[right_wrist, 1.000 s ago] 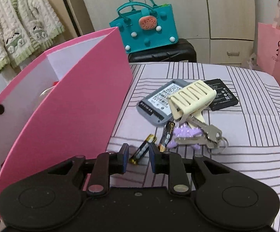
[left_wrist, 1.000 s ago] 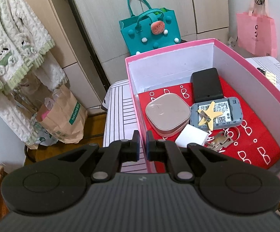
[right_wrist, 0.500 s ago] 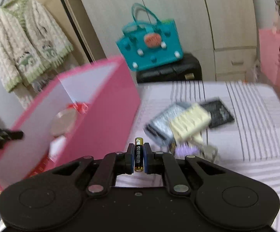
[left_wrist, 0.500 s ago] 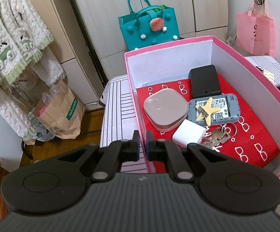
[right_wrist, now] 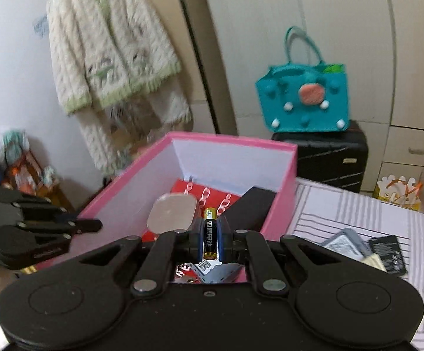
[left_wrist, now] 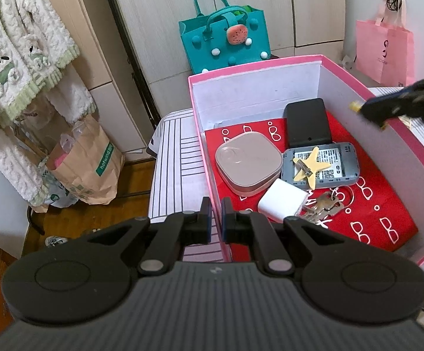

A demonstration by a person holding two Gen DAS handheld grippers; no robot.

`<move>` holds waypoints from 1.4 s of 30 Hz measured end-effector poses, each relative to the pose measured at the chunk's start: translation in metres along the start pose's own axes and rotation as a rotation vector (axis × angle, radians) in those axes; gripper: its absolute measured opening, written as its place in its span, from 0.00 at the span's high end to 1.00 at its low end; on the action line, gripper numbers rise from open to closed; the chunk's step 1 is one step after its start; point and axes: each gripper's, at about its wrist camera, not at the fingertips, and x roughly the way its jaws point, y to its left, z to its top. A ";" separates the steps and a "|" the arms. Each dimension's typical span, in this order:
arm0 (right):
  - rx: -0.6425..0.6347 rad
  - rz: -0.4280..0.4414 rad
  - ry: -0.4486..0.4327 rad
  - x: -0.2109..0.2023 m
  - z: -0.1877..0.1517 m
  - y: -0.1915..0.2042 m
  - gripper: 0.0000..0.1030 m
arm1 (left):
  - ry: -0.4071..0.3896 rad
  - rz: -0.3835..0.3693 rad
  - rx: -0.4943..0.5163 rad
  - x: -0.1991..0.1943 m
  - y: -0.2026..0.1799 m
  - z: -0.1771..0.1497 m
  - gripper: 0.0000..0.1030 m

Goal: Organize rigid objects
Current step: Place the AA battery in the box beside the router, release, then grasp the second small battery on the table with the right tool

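The right tool is pinching a black-and-gold battery between its blue pads, the battery standing lengthwise with its gold end pointing away from the camera. The tool is hovering above the open pink box, just over the box's near right wall. In the left wrist view the same tool is showing at the right edge, above the box's right rim, with the battery's gold tip sticking out.

The left tool is gripping the pink box's near left wall, its pads pressed together on the thin cardboard (the wall is running straight between them).

Inside the box, on a red liner, are lying a rounded beige case, a black slab, a grey device with a yellow star clip on top of it, a white cube charger and a bunch of keys.

On the striped desk to the right of the box are resting another grey device and a flat black battery pack, near each other.
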 end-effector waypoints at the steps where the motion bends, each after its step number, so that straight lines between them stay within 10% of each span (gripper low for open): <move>1: -0.010 -0.003 0.013 0.006 -0.001 0.002 0.89 | 0.001 -0.002 -0.003 -0.001 0.001 0.000 0.95; 22: 0.191 -0.089 -0.052 -0.060 -0.037 -0.059 0.78 | -0.003 -0.013 0.007 -0.001 -0.002 -0.003 0.94; 42: 0.138 -0.296 0.051 0.005 -0.087 -0.077 0.71 | -0.002 -0.010 0.028 -0.004 -0.005 -0.006 0.94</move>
